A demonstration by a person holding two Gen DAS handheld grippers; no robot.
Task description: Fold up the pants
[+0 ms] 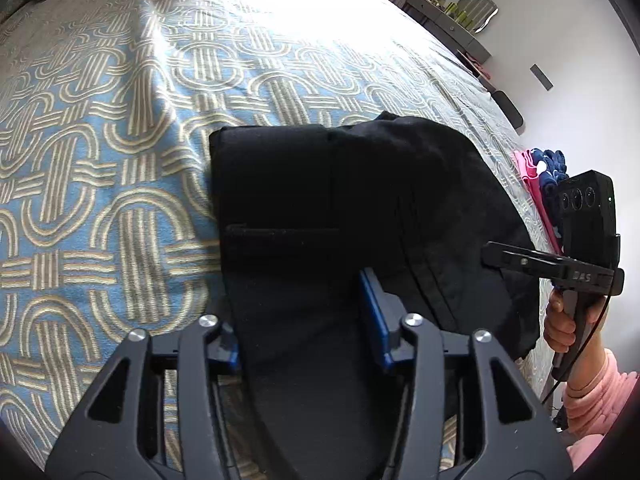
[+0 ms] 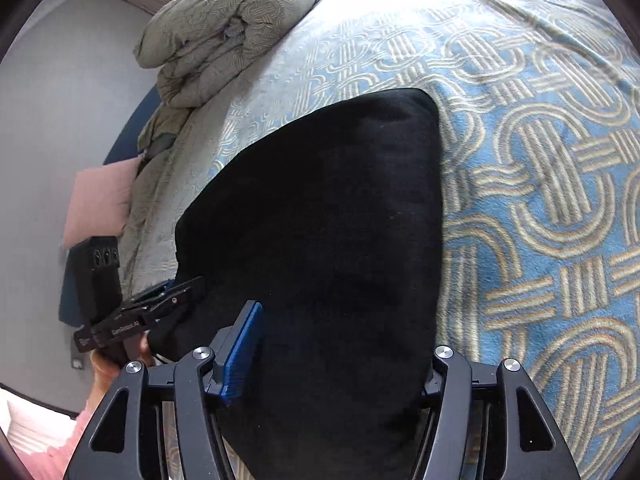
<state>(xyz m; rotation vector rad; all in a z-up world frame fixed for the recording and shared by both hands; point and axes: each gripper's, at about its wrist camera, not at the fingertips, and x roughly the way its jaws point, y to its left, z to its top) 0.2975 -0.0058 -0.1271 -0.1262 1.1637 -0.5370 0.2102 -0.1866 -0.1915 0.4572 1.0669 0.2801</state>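
Observation:
Black pants [image 1: 320, 200] lie folded on a blue and beige patterned bedspread [image 1: 100, 160]. My left gripper [image 1: 304, 320] has its jaws apart around a raised strip of the pants' near edge; one blue pad [image 1: 374, 316] shows, the other is hidden by cloth. In the right wrist view the pants [image 2: 332, 220] fill the middle. My right gripper [image 2: 336, 344] also straddles the near edge, with one blue pad [image 2: 244, 348] showing and the other hidden. Whether either grips the cloth is unclear. Each gripper shows in the other view, the right [image 1: 520, 260] and the left [image 2: 168, 296], at the pants' edge.
A rolled grey duvet [image 2: 224, 36] and a pink pillow [image 2: 100, 200] lie at the head of the bed. Pink and navy clothes [image 1: 544, 172] sit at the bed's edge. A shelf with items [image 1: 452, 24] stands against the white wall.

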